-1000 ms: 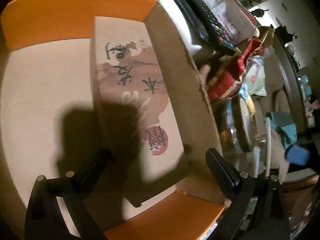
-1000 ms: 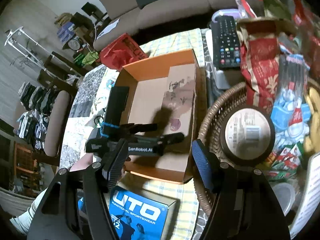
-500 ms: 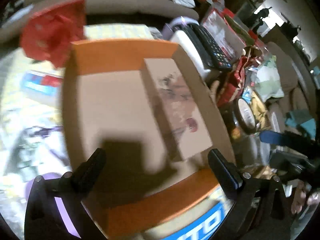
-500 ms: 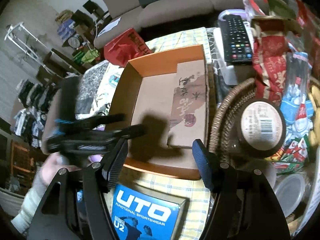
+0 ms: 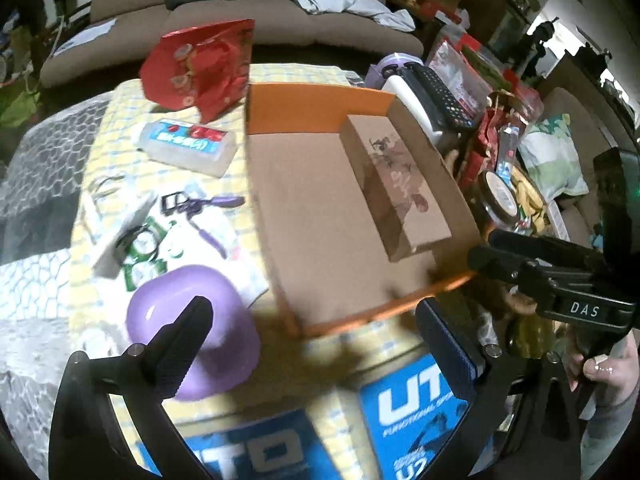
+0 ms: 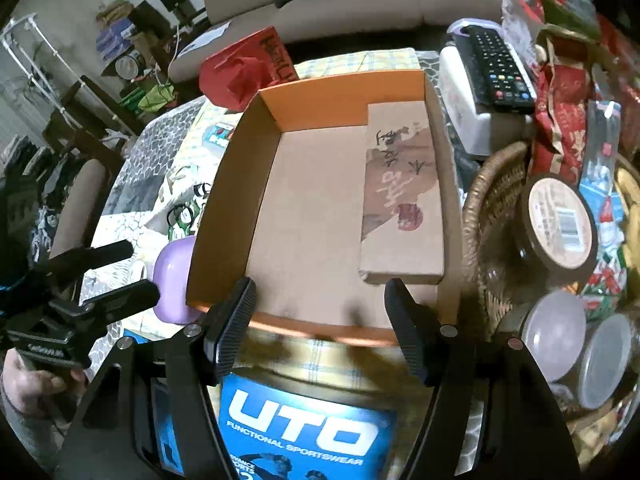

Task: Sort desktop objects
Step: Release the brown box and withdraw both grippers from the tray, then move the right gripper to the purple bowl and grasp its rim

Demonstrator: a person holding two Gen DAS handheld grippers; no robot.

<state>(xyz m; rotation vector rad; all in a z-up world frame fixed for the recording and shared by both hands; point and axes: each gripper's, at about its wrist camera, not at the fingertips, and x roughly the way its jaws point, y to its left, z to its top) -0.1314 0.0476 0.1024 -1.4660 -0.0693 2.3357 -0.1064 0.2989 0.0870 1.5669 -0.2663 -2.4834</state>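
Observation:
An open orange-walled cardboard tray [image 5: 316, 110] [image 6: 344, 96] sits on the table. A long brown printed box [image 5: 394, 186] [image 6: 402, 200] lies inside it along its right wall. My left gripper [image 5: 312, 328] is open and empty, raised above the tray's near left corner and a purple bowl [image 5: 188, 308]. My right gripper [image 6: 320, 316] is open and empty, hovering over the tray's near edge. In the right wrist view the left gripper [image 6: 120, 272] shows at the left beside the purple bowl [image 6: 172, 276].
A blue UTO box [image 6: 304, 432] [image 5: 412, 404] lies in front of the tray. Left of it lie a red bag [image 5: 200, 68], a wipes pack [image 5: 186, 144] and purple glasses [image 5: 200, 204]. Right of it stand a wicker basket [image 6: 492, 216] of snacks, a lidded jar [image 6: 560, 220] and a remote [image 6: 500, 68].
My left gripper has pulled up, back and left out of the tray, leaving the brown box lying inside. My right gripper has moved slightly forward towards the tray's near edge.

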